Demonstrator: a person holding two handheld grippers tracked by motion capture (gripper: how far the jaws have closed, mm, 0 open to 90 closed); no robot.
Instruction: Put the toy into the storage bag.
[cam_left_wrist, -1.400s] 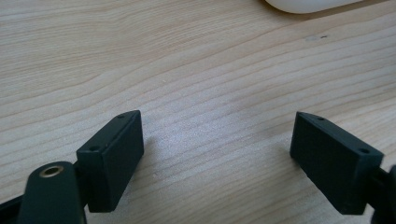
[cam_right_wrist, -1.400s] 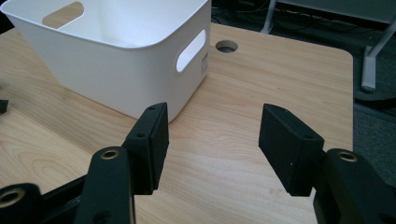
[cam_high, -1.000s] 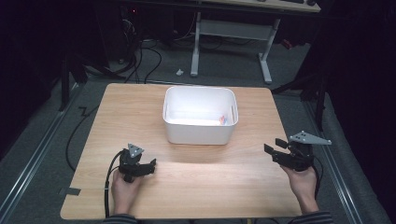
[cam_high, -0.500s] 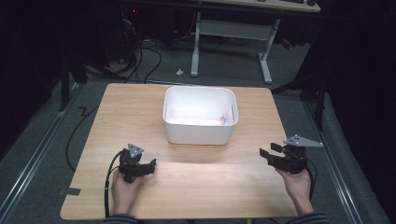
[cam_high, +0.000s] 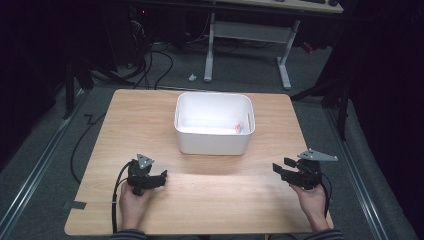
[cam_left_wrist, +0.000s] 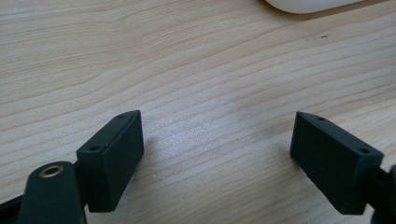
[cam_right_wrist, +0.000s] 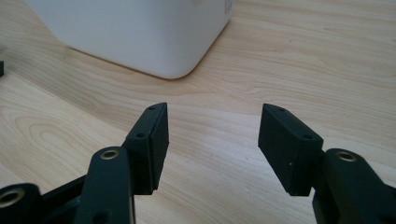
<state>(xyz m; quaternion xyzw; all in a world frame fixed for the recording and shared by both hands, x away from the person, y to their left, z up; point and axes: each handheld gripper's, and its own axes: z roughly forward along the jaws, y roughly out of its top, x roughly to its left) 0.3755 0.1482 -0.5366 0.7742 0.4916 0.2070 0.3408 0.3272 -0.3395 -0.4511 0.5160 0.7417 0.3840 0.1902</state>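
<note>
A white plastic bin (cam_high: 213, 122) stands at the middle of the wooden table (cam_high: 210, 200), with a small orange and pink item (cam_high: 238, 128) inside at its right wall. My left gripper (cam_high: 159, 178) rests on the table at the front left, open, jaws wide apart over bare wood (cam_left_wrist: 215, 135) with nothing between them. My right gripper (cam_high: 281, 169) is at the front right, low over the table, open and empty. In the right gripper view the jaws (cam_right_wrist: 212, 140) point at the bin's near corner (cam_right_wrist: 177, 51).
The table's front edge runs just behind both hands. Beyond the far edge stands a white desk frame (cam_high: 250, 35), with cables (cam_high: 150, 60) on the grey floor. A black cable (cam_high: 117, 200) trails from the left gripper.
My right gripper has sunk toward the table and come a little nearer the front edge. The left gripper has stayed where it was.
</note>
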